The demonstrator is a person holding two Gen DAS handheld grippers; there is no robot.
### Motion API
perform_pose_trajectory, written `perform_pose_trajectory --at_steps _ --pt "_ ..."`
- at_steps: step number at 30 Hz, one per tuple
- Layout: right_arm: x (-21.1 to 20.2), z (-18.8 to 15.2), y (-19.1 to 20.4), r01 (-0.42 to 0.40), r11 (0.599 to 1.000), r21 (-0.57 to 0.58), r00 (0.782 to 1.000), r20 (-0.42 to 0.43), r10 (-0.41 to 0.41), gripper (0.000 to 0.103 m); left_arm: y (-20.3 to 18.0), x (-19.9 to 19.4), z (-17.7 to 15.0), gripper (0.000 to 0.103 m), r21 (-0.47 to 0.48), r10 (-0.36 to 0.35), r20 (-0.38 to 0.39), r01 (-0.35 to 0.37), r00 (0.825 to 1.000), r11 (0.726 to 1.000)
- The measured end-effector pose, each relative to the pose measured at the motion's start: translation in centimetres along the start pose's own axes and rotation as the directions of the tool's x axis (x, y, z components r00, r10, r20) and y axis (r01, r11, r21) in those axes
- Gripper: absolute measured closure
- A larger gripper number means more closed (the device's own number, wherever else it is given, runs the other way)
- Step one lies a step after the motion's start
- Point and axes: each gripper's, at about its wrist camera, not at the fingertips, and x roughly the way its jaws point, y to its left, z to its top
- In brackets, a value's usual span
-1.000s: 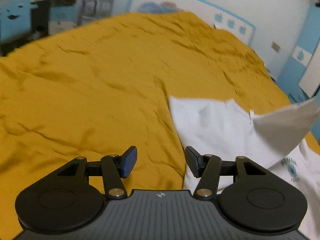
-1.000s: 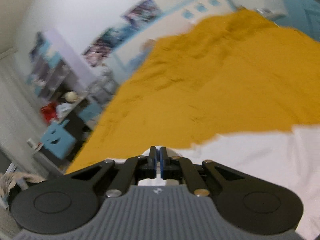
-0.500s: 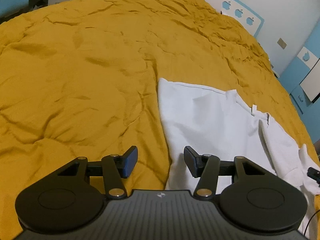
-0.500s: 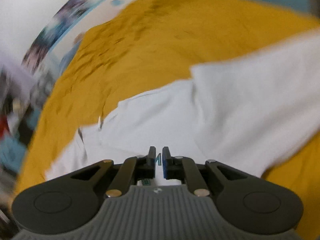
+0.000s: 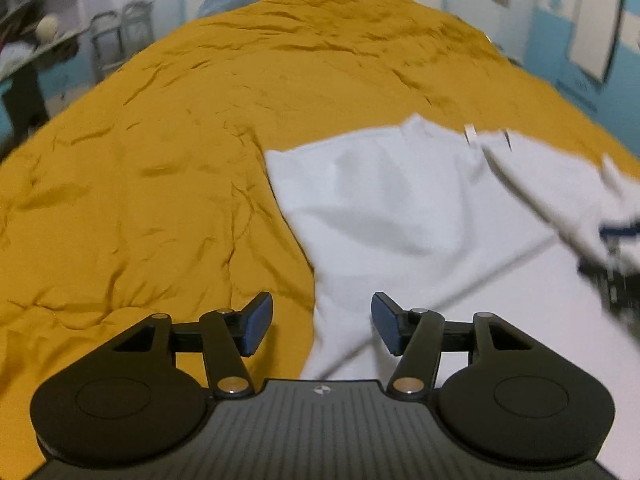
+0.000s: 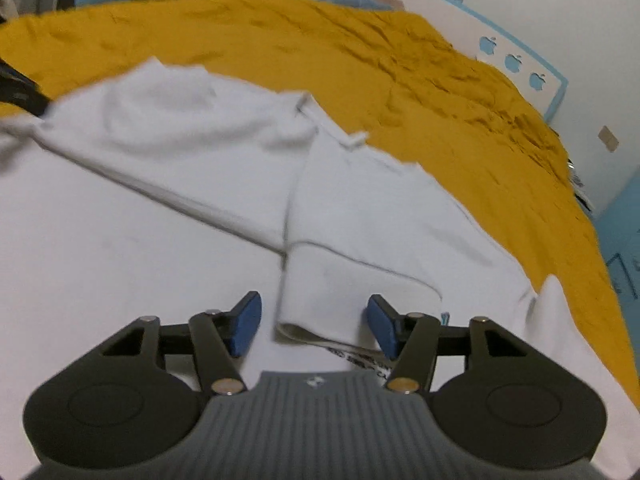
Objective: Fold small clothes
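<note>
Now the white shirt (image 6: 200,184) lies spread on the mustard bedspread (image 5: 160,152), which covers the whole bed; no boxes, baskets or other containers show in either view. Both sleeves are folded inward over the shirt's body, meeting near its middle, with a small tag (image 6: 354,139) sticking up at the collar on the shirt's far edge.

The right gripper (image 6: 312,326) hangs low over the near part of the shirt, its jaws opening. A folded edge of fabric with dark print lies under the gap between the 2 blue pads (image 6: 244,322), and neither pad presses on it.

The left gripper (image 5: 322,326) sits over the shirt's left edge, where white cloth meets bedspread. Its jaws are opening too and pinch nothing; 1 pad hangs over the bedspread, the other over the shirt.
</note>
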Motion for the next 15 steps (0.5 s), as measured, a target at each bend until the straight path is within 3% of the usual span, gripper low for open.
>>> perform_pose_trajectory --at_steps 3,4,6,7,8,10,11,15 --pt "0.5 0.2 -0.3 0.042 0.999 -0.005 0.999 0.003 -0.042 0.056 -0.9 0.0 -1.0 0.031 0.081 0.020 -0.013 -0.018 1.000 0.997" --pt "0.6 0.5 -0.2 0.066 0.998 -0.018 0.998 -0.001 -0.066 0.069 -1.1 0.1 -1.3 0.031 0.101 0.028 -0.016 -0.026 0.999 0.995" --pt "0.6 0.9 -0.3 0.078 0.996 -0.033 0.997 -0.008 -0.078 0.083 -1.7 0.4 -1.7 0.031 0.133 0.045 -0.008 -0.044 0.999 0.990" --pt "0.6 1.3 -0.5 0.074 0.997 -0.034 0.997 -0.009 -0.075 0.098 -1.9 0.5 -1.9 0.031 0.147 0.055 0.003 -0.055 0.998 0.988" --pt "-0.1 1.4 -0.5 0.081 0.996 -0.037 0.997 -0.006 -0.082 0.103 -2.0 0.8 -2.0 0.035 0.156 0.063 0.012 -0.065 0.998 0.986" --pt "-1.5 1.8 -0.8 0.106 0.994 -0.032 0.994 0.018 -0.106 0.103 -2.1 1.1 -1.8 0.057 0.160 0.059 0.024 -0.062 0.998 0.985" --pt "-2.1 2.2 -1.1 0.113 0.993 -0.018 0.993 0.034 -0.113 0.103 -2.1 1.3 -1.7 0.073 0.157 0.046 0.023 -0.049 0.999 0.986" --pt "-5.4 4.5 -4.0 0.126 0.987 0.098 0.985 0.105 -0.137 0.103 -2.2 0.8 -1.5 0.090 0.173 0.046 0.061 -0.056 0.997 0.983"
